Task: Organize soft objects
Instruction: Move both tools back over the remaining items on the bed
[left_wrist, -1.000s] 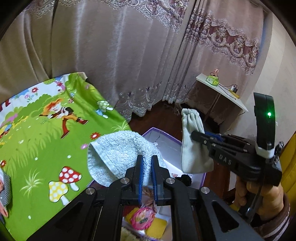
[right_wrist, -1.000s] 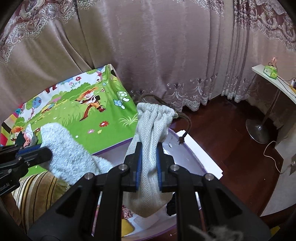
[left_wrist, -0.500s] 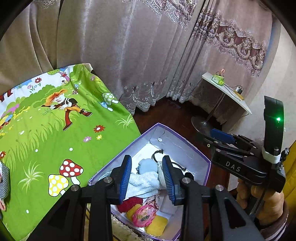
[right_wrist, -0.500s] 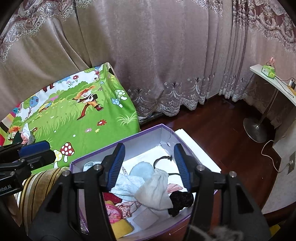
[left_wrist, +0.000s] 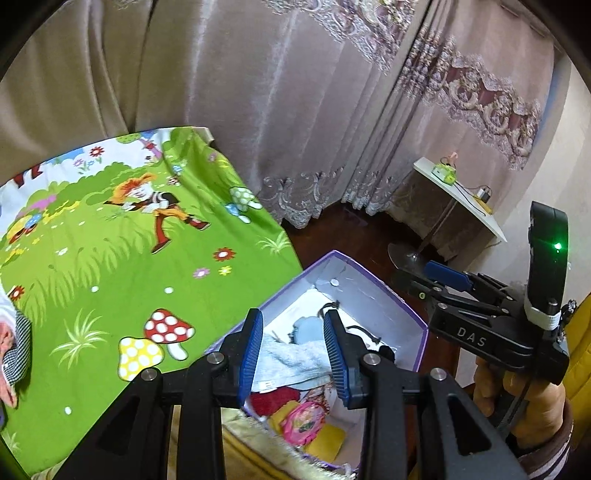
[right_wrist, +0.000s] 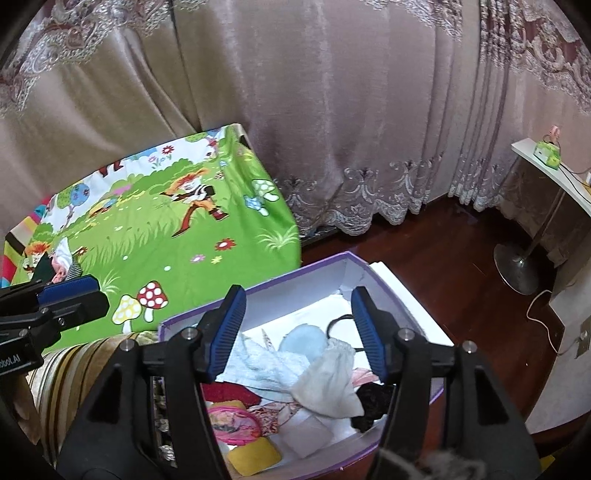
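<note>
Both tongs hang above the box (right_wrist: 258, 295) with nothing in them. The left tongs (left_wrist: 293, 354) are spread wide, blue pads apart, and the gap between them frames the pale blue towel (left_wrist: 291, 360) lying in the box. The right tongs (right_wrist: 297, 332) are spread even wider, also holding nothing — through that gap you can see most of the pile.

The box is white inside with a purple rim and it sits low in both views, around 6 o'clock. In the right wrist view the soft stuff is all heaped together: the towel (right_wrist: 258, 363) at about 9 o'clock of the pile, a cream drawstring bag (right_wrist: 328, 387) slumped over the middle, a round light blue pad (right_wrist: 301, 339) just behind it at 12 o'clock, something dark and lacy (right_wrist: 371, 404) at 3 o'clock, a red cloth (right_wrist: 229, 393) at 8 o'clock, and a pink printed pouch (right_wrist: 234, 422) plus a yellow sponge-like piece (right_wrist: 255, 458) down at 7 o'clock. A black cord (right_wrist: 338, 321) curls along the far side of the box.

At 10 o'clock of the box there's a bed with a bright green cartoon sheet (right_wrist: 166, 229) — mushrooms, flowers, a little running figure. Beige curtains (right_wrist: 332, 110) fill the background, dark wood floor (right_wrist: 443, 251) at 2 o'clock, and a small white side table (right_wrist: 554, 177) at 3 o'clock.
</note>
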